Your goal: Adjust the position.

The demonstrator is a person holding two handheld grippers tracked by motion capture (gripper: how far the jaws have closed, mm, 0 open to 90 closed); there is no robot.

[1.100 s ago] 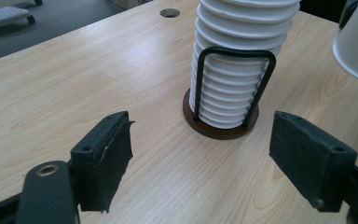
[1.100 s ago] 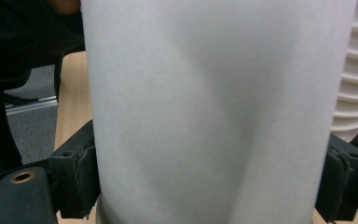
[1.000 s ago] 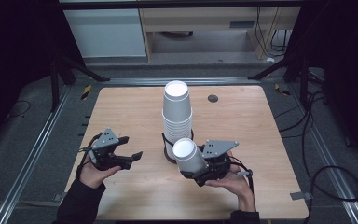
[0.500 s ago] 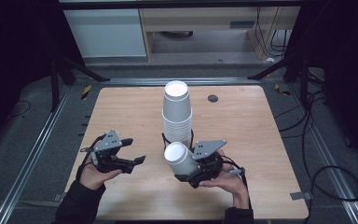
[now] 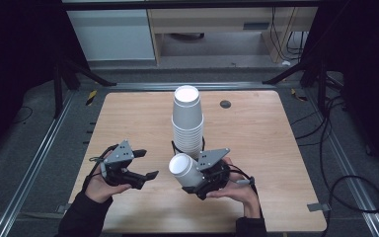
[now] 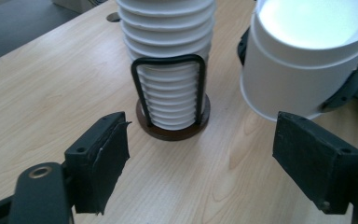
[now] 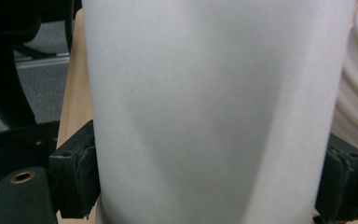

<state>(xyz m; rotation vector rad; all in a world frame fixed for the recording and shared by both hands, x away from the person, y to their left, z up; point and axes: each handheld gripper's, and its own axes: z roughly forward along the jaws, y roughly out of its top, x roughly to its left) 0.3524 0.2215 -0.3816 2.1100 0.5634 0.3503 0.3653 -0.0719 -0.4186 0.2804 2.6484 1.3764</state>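
Dark floor, metal rails and loose cables surround a pale wooden worktop. On it, near the middle, one tall stack of white paper cups stands in a single black wire holder with a round brown base; ridges of many nested rims can be seen, too many to count exactly. One separate paper cup is held tilted above the worktop, just in front of the stack, with the right tongs clamped on its wall. The left tongs are held apart and empty, pointed toward the holder and the single cup. The step in hand is judged to be the carrying away of one cup taken from the stack. Next, the cup would need to be set upright on a bare part of the worktop, or passed to the left tongs, without its thin wall being crushed.
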